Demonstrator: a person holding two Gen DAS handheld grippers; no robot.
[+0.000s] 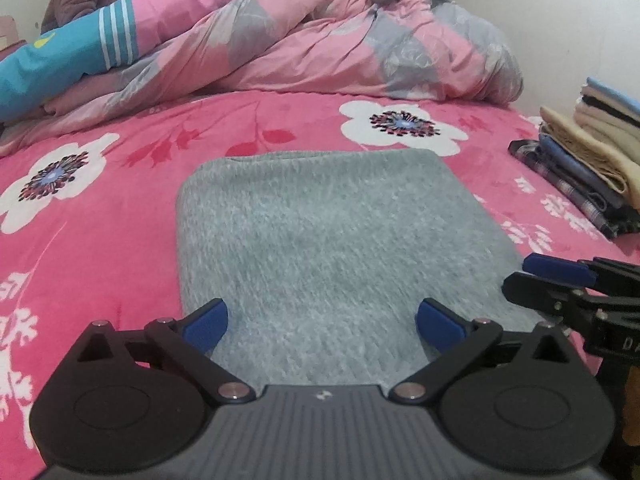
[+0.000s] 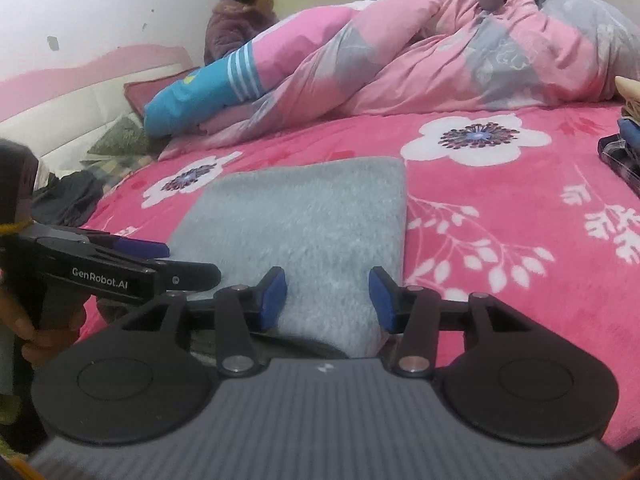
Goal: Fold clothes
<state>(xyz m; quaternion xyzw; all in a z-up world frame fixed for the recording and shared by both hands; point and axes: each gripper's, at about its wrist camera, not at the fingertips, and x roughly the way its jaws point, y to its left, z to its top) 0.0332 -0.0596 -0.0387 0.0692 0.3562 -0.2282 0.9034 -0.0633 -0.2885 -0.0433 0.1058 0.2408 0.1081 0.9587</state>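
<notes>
Garment: a grey fleecy garment (image 1: 320, 240) lies flat on the bed (image 1: 100, 208), already folded into a thick rectangle, near the bed's front edge.
Landmark: all places below are given from the grey garment.
Left claw: the left claw (image 1: 322, 320) hangs over the garment's near edge, released, its blue pads (image 1: 208, 322) spread wide with only the fleece showing below the gap; nothing is pinched.
Right claw: the right claw (image 2: 328, 300) sits over the garment's near right corner, jaws apart and grasping nothing. The fabric fills the view between the pads, but they do not press on it.
Stack: a stack of folded clothes (image 1: 592, 152) rests on the bed, well apart from the garment on its right side.
Duvet: a rumpled pink and grey duvet (image 1: 320, 40) is heaped beyond the garment's far edge.
Loose clothes: a dark heap of clothes (image 2: 68, 200) lies off the garment's left side, by the bed's edge.
Person: a seated person (image 2: 240, 20) is far behind the garment, past the duvet.
Step in hand: judging by the neat edges, the folding of this piece looks finished, or one fold short of it.
Next move: likely both claws need to close on the near edge, either to double it over towards the far edge or to carry it to the stack on the right; gripping all layers together would keep the fold from slipping open.
</notes>
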